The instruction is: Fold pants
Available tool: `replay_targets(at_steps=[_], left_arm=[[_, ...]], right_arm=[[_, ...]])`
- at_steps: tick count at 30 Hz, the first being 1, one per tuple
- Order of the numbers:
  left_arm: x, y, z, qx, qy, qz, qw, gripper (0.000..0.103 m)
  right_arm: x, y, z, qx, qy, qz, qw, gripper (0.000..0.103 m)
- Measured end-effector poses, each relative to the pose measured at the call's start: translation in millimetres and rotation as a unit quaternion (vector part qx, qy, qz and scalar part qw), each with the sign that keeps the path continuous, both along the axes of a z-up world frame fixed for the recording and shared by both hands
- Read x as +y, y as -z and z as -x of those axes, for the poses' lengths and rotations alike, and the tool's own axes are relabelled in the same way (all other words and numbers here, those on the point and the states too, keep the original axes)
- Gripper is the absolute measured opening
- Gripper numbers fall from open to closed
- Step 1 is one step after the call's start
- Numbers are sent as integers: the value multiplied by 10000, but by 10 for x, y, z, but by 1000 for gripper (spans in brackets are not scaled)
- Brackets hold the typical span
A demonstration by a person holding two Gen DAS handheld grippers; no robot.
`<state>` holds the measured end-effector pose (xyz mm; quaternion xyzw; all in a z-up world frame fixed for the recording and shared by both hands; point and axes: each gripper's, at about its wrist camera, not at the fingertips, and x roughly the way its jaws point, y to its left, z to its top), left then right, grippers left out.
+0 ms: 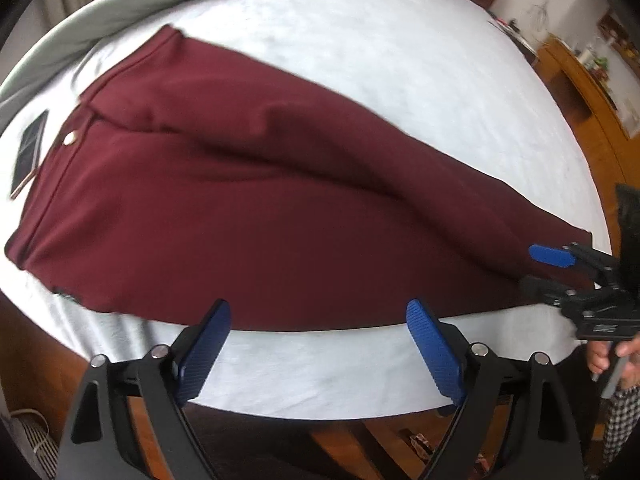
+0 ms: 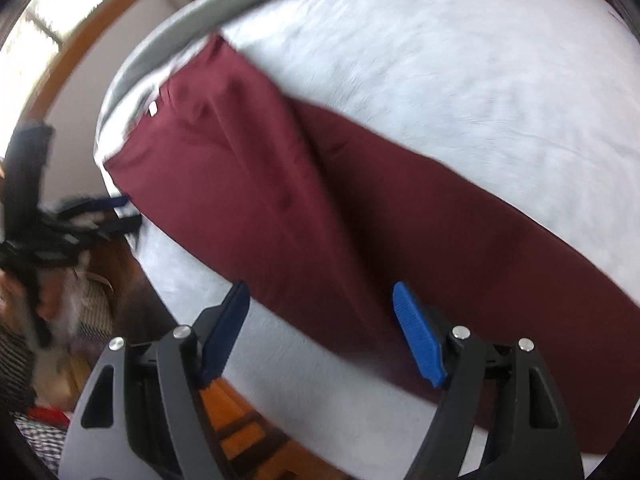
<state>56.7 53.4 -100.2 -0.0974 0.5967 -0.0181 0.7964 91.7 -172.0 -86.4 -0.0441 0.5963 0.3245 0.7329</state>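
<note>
Maroon pants lie lengthwise on the pale bed sheet, with the buttoned waistband at the left and the leg ends at the right. My left gripper hovers open over the pants' near edge, nothing between its blue pads. My right gripper is over the leg ends. In the right wrist view the pants run diagonally, and my right gripper stands open above them, pads apart from the cloth. My left gripper shows blurred at the left.
A dark phone lies on the sheet beside the waistband. A grey blanket is bunched along the far edge of the bed. Wooden furniture stands at the right. The bed's near edge drops to a wooden floor.
</note>
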Motion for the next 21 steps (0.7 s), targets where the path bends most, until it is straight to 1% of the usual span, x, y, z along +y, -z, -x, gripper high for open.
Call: replay_targets(at_steps=[1, 2, 3, 5, 6, 8, 10, 12, 13, 15, 16, 18, 19, 20, 21], left_arm=[[54, 3, -21, 10, -38, -8, 10000, 89], [35, 24, -33, 18, -63, 9, 10000, 89], [20, 9, -52, 35, -76, 31, 10000, 89], [96, 3, -88, 41, -116, 62, 9999, 89], [64, -2, -65, 34, -120, 65, 9999, 89], [78, -46, -184, 57, -188, 151, 9997, 89], [102, -125, -334, 51, -224, 157, 9996, 89], [84, -192, -574, 120, -240, -72, 9996, 89], [68, -240, -765, 165, -215, -183, 9995, 89], [66, -251, -1083, 354, -236, -279, 9987, 89], [65, -207, -1300, 578, -226, -208, 9979, 89], [65, -97, -1574, 940, -258, -76, 9952, 89], [63, -5, -1767, 1217, -288, -44, 9921, 88], [69, 70, -1940, 1413, -390, -140, 9891, 84], [80, 144, -2104, 1588, -513, -245, 9857, 84]], right_arm=[[12, 44, 39, 7, -41, 139, 9999, 67], [28, 102, 49, 39, -65, 245, 9997, 51], [-7, 173, 55, 92, -78, 292, 9995, 31], [-46, 267, 82, 167, -16, 349, 9992, 8], [-65, 291, 87, 257, -14, 254, 9993, 8], [-135, 253, 208, 250, -95, 109, 9996, 8], [-123, 374, 250, 284, -70, 231, 9993, 8], [-118, 459, 233, 336, 38, 232, 9992, 8], [-140, 476, 213, 400, 130, 171, 9990, 8], [-190, 469, 215, 448, 178, 84, 9988, 8], [-205, 468, 219, 449, 185, 52, 9988, 9], [-227, 465, 219, 476, 217, -2, 9986, 9], [-241, 471, 210, 513, 253, -39, 9984, 9], [-261, 472, 207, 537, 276, -69, 9982, 9], [-278, 479, 201, 563, 293, -113, 9979, 9]])
